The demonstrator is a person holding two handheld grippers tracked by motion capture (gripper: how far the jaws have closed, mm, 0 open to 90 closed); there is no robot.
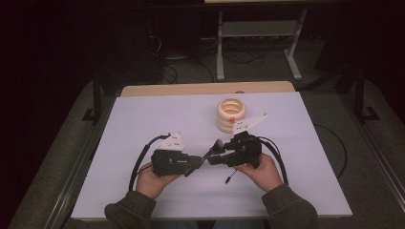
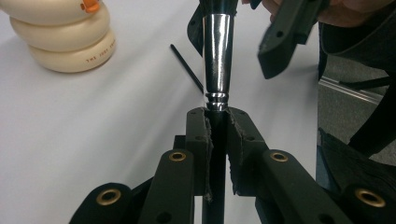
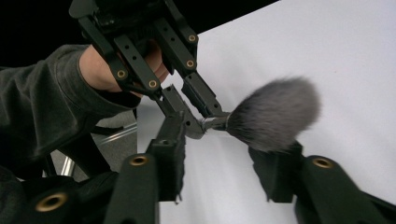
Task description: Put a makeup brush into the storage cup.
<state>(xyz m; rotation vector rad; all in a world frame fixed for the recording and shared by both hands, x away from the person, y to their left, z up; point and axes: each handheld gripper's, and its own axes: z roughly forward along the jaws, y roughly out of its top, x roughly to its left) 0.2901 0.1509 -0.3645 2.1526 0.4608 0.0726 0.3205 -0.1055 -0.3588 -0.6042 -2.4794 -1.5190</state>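
Observation:
My left gripper [image 1: 198, 162] [image 2: 217, 121] is shut on the black handle of a makeup brush [image 1: 210, 153], just below its shiny metal ferrule [image 2: 217, 51]. The brush points up and right toward the right gripper. Its grey, fluffy head [image 3: 275, 114] lies between the jaws of my right gripper [image 1: 217, 153] [image 3: 222, 163]. Those jaws stand apart on either side of it, one near the ferrule and one under the bristles, with no pad pressing. Both grippers hover over the middle of the white table [image 1: 143, 119], facing each other.
A stack of cream rings [image 1: 231, 114] [image 2: 65, 37] with a small orange piece on top stands behind the right gripper. A thin black stick [image 1: 230, 177] [image 2: 187, 67] lies on the table near the right hand. A metal frame and cables stand beyond the far edge.

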